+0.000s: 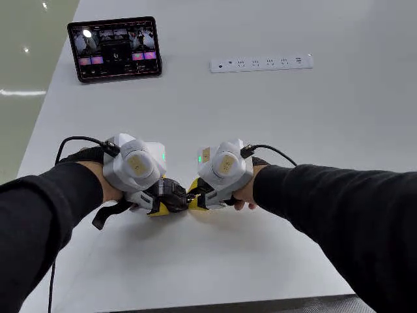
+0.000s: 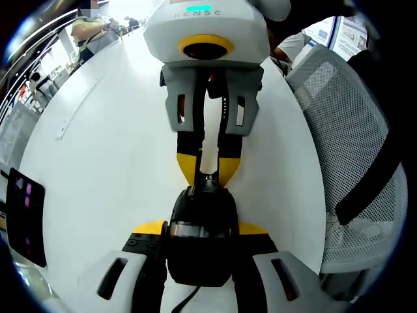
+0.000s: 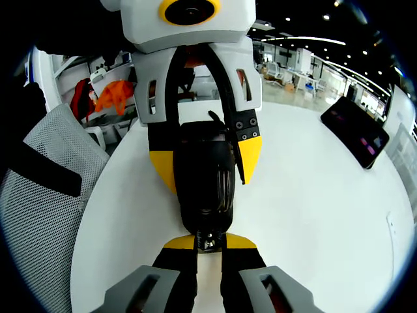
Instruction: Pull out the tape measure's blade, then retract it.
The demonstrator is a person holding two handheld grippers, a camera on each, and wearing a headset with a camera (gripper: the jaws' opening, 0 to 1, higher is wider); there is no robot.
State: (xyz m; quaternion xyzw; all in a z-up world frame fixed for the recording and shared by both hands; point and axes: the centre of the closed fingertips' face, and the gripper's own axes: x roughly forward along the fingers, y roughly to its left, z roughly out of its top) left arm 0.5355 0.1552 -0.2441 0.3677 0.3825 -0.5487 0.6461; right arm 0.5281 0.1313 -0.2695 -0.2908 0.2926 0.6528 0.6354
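1. Left gripper: its fingers are clamped around the black tape measure on the case sides. Hold that squeeze firm as the anchor.
2. Right gripper: its fingers are pinched tight on the blade tip, right at the case mouth, with hardly any blade out.
3. Draw the right gripper straight away along the blade's line, low over the worktop, without twisting.

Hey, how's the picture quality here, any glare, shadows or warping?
Head view: even, sharp light, faint shadows on the table, glare streaks on the floor. Left gripper view and right gripper view: fisheye curves the table edges, yet the tape measure looks crisp.
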